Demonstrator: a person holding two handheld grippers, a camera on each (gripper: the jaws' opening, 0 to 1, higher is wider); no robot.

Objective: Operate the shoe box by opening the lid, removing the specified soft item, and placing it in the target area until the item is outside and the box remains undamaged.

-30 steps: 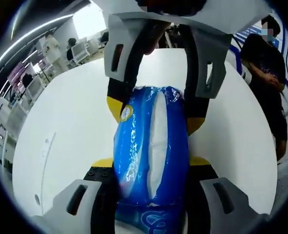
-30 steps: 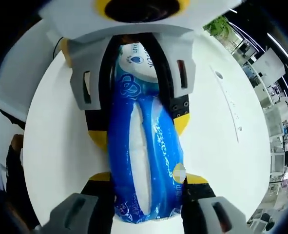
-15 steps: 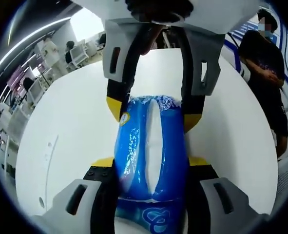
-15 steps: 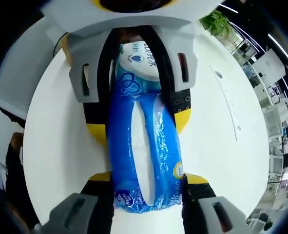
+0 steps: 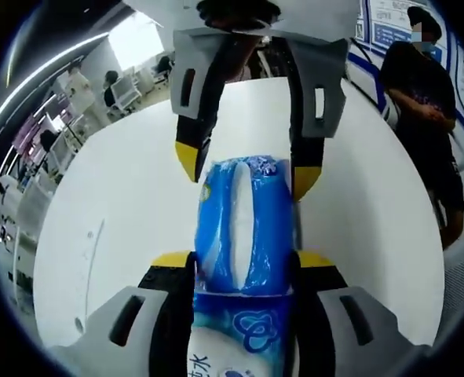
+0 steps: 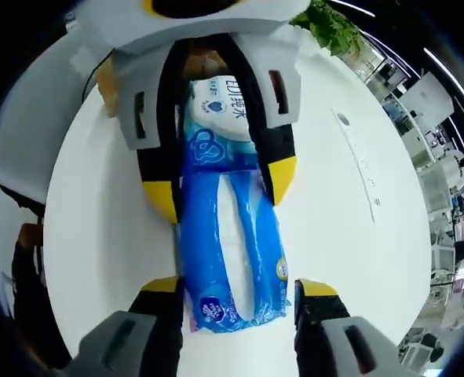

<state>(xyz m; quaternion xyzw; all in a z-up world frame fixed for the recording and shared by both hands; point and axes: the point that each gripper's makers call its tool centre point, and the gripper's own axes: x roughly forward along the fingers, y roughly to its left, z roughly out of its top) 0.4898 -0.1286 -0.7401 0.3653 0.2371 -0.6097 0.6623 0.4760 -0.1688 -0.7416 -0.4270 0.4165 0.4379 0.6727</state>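
Note:
A blue plastic pack of tissues (image 5: 246,228) hangs above the white round table (image 5: 122,204), lengthwise between the two grippers, which face each other. My left gripper (image 5: 245,263) is shut on one end, its yellow-tipped jaws pressing both sides. In the right gripper view the left gripper (image 6: 222,188) clamps the pack (image 6: 232,259) near its white printed end. My right gripper (image 6: 241,287) stands open around the other end, with narrow gaps either side. In the left gripper view the right gripper (image 5: 246,166) has its tips just clear of the pack's far end.
A person in dark clothes (image 5: 420,86) stands past the table's right edge. Office desks and chairs (image 5: 51,133) lie beyond the left edge. A green plant (image 6: 330,23) stands beyond the table. Something brown (image 6: 106,78) shows behind the left gripper. White table (image 6: 341,236) lies on both sides.
The right gripper's jaws have parted and let go of the pack, which no longer bulges between them. The right gripper has drawn back a little. The left gripper still holds the pack.

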